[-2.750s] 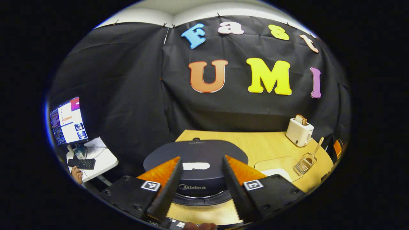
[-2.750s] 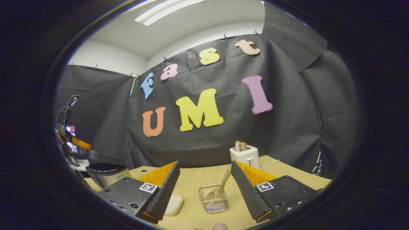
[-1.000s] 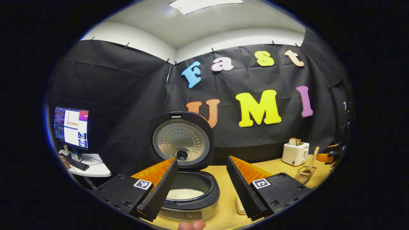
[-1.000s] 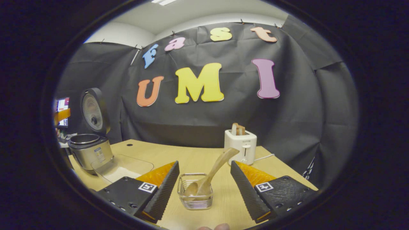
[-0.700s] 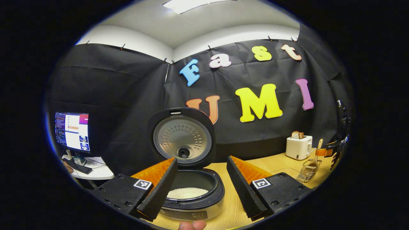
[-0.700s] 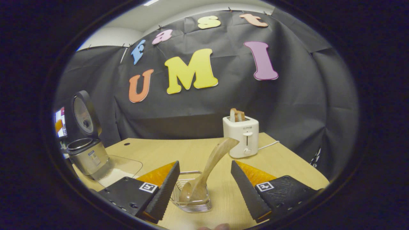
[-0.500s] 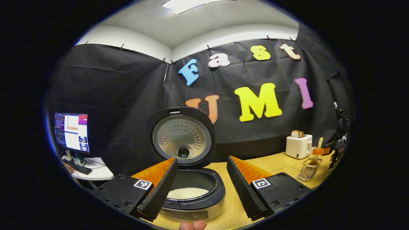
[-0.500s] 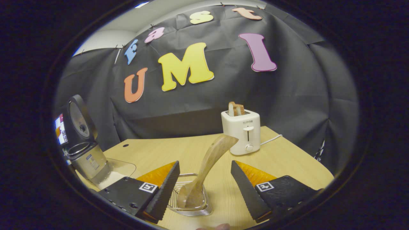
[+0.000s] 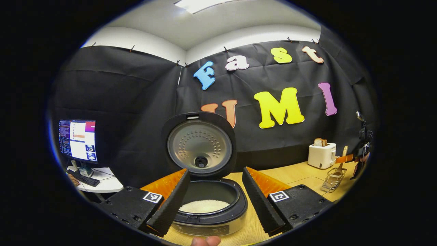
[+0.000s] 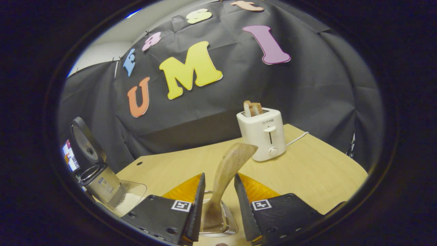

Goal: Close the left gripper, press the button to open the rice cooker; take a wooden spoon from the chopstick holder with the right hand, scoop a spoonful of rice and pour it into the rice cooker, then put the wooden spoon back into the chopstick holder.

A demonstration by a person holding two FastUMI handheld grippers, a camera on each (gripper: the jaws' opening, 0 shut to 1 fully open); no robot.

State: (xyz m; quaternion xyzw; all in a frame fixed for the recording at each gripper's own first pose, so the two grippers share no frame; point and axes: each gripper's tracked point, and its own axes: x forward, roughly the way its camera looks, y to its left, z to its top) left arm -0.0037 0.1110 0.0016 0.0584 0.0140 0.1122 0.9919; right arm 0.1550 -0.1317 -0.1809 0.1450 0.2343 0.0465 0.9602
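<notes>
Leftmost, the left gripper (image 9: pixel 214 200) was seen with its jaws spread wide and nothing between them, held just in front of the rice cooker (image 9: pixel 209 205). The cooker's lid (image 9: pixel 199 145) was stood upright behind the pot, and white rice (image 9: pixel 204 206) was seen lying in the inner pot. A fingertip (image 9: pixel 205 241) was cut off at the bottom edge of the left gripper view. Further right on the wooden table (image 9: pixel 300 174), a clear tray (image 9: pixel 309 180) was made out only faintly, then a white toaster (image 9: pixel 321 155), and the chopstick holder (image 9: pixel 334 177) with the wooden spoon (image 9: pixel 341 160) near the far rim, where the other gripper was too small and dark to be read.

In the right gripper view, the right gripper (image 10: pixel 218 205) was found narrowed around the spoon's handle (image 10: pixel 227 171), a finger close on each side; whether both were pressing on the wood could not be told, as a thin gap seemed to be left. The spoon's bowl was stood in the wire holder (image 10: pixel 225 222), partly hidden by the fingers.

Compared with half a second before, the right jaws had been brought in from wide open, and the gripper had been moved closer to the handle; the left gripper's spread was unchanged.
</notes>
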